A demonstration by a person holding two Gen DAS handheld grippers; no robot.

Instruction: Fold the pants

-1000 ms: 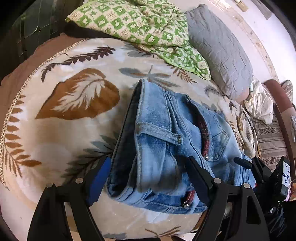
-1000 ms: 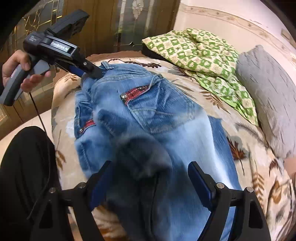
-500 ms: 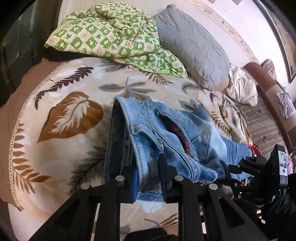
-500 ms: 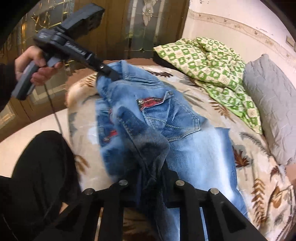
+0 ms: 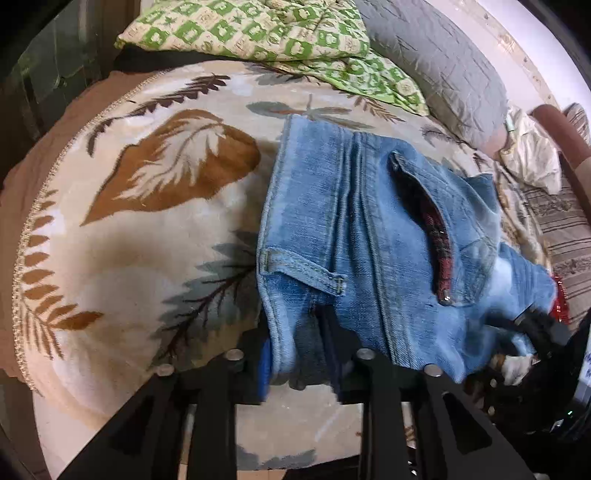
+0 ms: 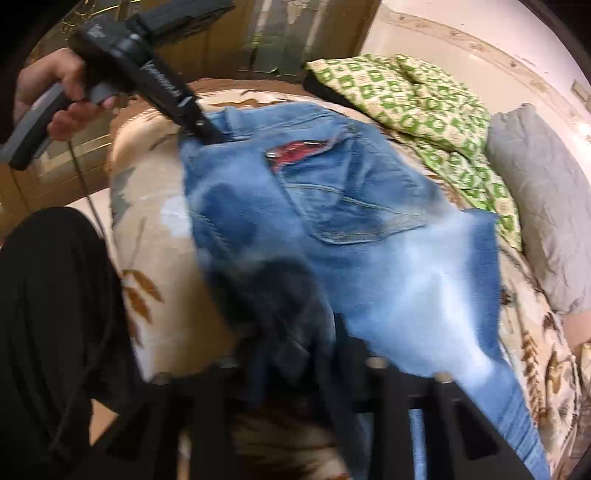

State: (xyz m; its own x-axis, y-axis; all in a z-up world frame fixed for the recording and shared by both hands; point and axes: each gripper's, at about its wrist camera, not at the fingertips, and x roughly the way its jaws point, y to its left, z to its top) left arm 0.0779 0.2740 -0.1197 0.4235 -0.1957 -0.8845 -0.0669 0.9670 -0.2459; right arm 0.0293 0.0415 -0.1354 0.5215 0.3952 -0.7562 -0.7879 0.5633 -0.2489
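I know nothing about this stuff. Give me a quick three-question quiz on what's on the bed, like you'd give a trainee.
1. True or false: the jeans lie on a leaf-print blanket.
2. What colour is the pillow? A red, B grey, C yellow.
3. Fill in: the checked quilt is cream and ____.

Key: 1 true; 2 B; 3 green.
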